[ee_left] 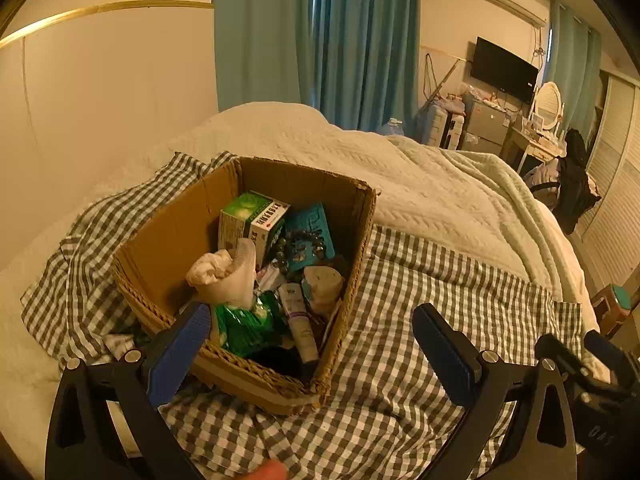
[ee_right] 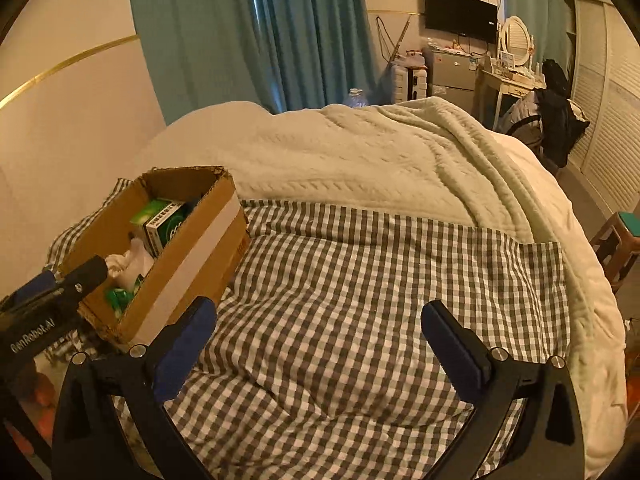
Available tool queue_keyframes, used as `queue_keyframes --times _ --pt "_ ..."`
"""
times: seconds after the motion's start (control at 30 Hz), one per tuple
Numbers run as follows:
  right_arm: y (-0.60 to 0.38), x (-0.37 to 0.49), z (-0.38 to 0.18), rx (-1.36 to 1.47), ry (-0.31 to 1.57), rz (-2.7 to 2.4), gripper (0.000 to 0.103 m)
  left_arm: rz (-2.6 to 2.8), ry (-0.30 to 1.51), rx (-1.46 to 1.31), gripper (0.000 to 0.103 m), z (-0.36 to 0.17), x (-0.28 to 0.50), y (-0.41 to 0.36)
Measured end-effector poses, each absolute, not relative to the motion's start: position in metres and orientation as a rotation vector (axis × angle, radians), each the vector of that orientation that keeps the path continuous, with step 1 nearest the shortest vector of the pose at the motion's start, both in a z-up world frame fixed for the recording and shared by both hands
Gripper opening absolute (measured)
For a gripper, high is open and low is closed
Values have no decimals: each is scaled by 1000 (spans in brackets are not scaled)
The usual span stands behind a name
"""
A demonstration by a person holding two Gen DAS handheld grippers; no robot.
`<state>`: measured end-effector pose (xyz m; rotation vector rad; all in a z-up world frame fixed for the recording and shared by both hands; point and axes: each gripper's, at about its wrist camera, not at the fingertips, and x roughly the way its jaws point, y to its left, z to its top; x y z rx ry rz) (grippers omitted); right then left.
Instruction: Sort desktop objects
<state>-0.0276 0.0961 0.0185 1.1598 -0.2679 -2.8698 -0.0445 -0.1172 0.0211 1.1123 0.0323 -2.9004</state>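
Cardboard box (ee_left: 280, 264) set on the checked cloth (ee_left: 420, 300) over the bed, filled with mixed items: green carton (ee_left: 250, 216) at the far end, teal packet (ee_left: 310, 228) with a bead string to its right, crumpled white tissue (ee_left: 216, 270) at the near left, green wrapper (ee_left: 244, 324) and white tube (ee_left: 298, 316) at the near end

Left gripper (ee_left: 312, 336): fingers spread fully, nothing between them, angled down over the near rim of the box; left finger (ee_left: 178, 354) in front of the near left corner, right finger (ee_left: 446, 356) over bare cloth to the right of the box. Contact with the rim: cannot tell

Right gripper (ee_right: 320, 340): fingers spread fully, empty, above bare checked cloth; box well off to the far left in the right wrist view

Long axis of the box running near to far, roughly in line with the left gripper. White tube lying along the same axis

Judged nearer: left gripper, with box contents directly ahead and below. Right side of the cloth open, judged a likely place for sorted items
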Motion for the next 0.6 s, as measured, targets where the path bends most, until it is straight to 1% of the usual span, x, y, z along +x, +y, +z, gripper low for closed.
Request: queue_keyframes --times 0.6 --pt "99 -29 7 1209 -289 -2849 103 -2923 -60 1085 103 16 -40 -103"
